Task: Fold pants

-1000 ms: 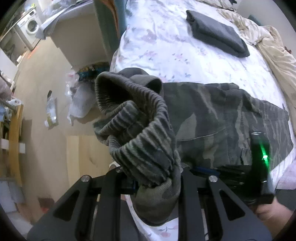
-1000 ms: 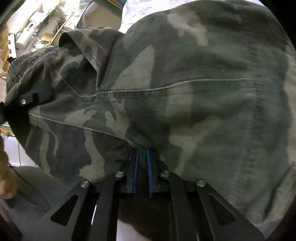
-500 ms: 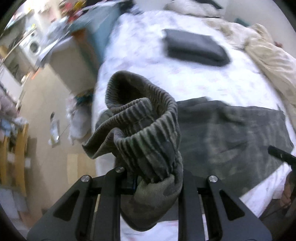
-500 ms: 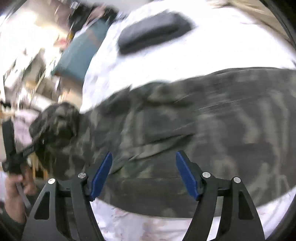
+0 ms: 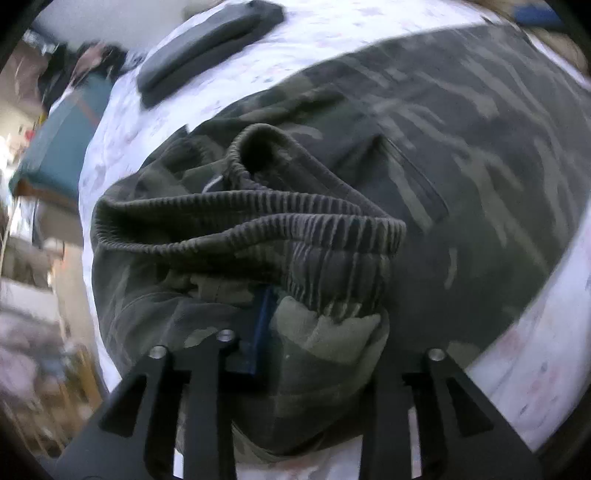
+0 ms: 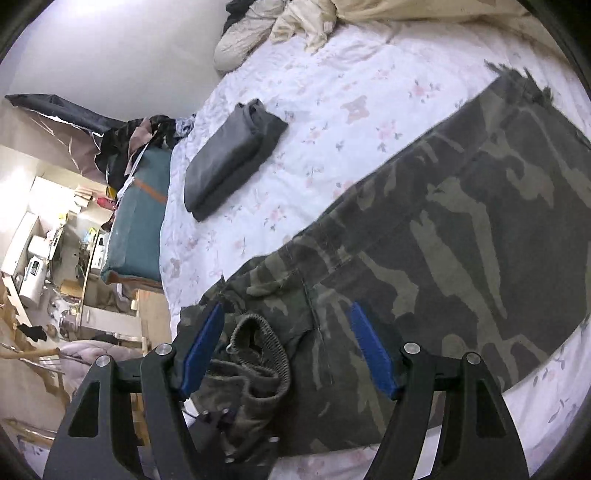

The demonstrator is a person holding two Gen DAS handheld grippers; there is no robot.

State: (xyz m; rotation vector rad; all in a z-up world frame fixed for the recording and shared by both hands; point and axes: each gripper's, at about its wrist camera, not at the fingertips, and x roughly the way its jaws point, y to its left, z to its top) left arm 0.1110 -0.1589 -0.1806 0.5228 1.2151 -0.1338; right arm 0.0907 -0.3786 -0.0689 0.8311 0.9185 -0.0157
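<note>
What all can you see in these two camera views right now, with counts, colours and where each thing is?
camouflage pants: one, green and grey camo, spread across the bed, ribbed waistband bunched at the near edge
folded garment: one, dark grey, on the bed beyond the pants
bedsheet: one, white with pink flowers, covering the bed
rumpled bedding: cream, at the far end of the bed
left claw: black with blue pads, shut on the pants near the waistband
right claw: black with blue pads, open above the pants

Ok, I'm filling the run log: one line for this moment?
task: fold pants | left gripper: shut on waistband | right gripper: open over pants | bed: pants flat
</note>
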